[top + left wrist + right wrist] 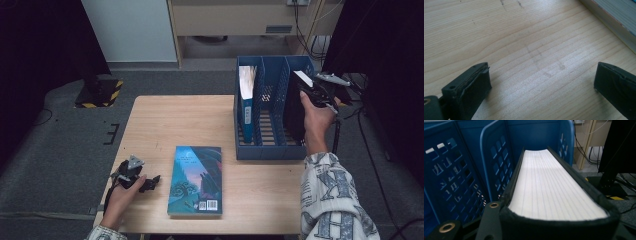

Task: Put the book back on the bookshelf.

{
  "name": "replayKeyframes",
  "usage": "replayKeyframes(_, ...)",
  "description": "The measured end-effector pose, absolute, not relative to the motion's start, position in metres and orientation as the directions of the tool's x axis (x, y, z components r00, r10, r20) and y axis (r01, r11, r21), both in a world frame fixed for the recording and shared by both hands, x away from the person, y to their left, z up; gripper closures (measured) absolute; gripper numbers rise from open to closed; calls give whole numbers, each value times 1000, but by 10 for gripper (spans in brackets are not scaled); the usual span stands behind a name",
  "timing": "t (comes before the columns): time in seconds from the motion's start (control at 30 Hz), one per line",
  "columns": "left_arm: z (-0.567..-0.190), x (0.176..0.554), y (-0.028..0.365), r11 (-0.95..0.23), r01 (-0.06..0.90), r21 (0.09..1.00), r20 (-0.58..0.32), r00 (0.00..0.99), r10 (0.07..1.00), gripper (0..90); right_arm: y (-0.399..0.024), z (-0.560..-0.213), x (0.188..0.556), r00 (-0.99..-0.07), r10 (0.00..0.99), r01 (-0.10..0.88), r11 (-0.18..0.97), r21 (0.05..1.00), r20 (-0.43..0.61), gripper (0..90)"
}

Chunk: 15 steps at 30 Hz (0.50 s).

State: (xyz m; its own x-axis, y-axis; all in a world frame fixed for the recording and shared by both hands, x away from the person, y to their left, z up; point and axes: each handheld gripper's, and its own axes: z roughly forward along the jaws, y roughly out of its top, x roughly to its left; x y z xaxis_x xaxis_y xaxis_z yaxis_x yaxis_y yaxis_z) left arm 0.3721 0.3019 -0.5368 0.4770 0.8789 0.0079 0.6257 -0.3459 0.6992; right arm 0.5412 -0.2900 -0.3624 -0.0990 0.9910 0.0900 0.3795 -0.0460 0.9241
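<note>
One book already stands in the blue rack's (272, 150) left slot; my right claw (320, 92) grips the black book (295, 112), partly into the right slot; my left claw (142, 182) gapes empty beside the teal book (196, 180) flat on the counter (165, 125).

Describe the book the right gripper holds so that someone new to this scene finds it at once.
Start at the blue file rack on the table's far right side. The black book stands upright in the rack's rightmost slot, white page edges up, with the right gripper shut on its top. The other upright book is blue in the leftmost slot; the third lies flat on the table.
</note>
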Motion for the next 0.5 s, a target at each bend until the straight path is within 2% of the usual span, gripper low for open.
replayKeyframes(0.5, -537, 372, 302, -346, 625, 699, 8, 478, 878, 0, -284, -386, 548, -82, 992, 394, -56, 917, 96, 529)
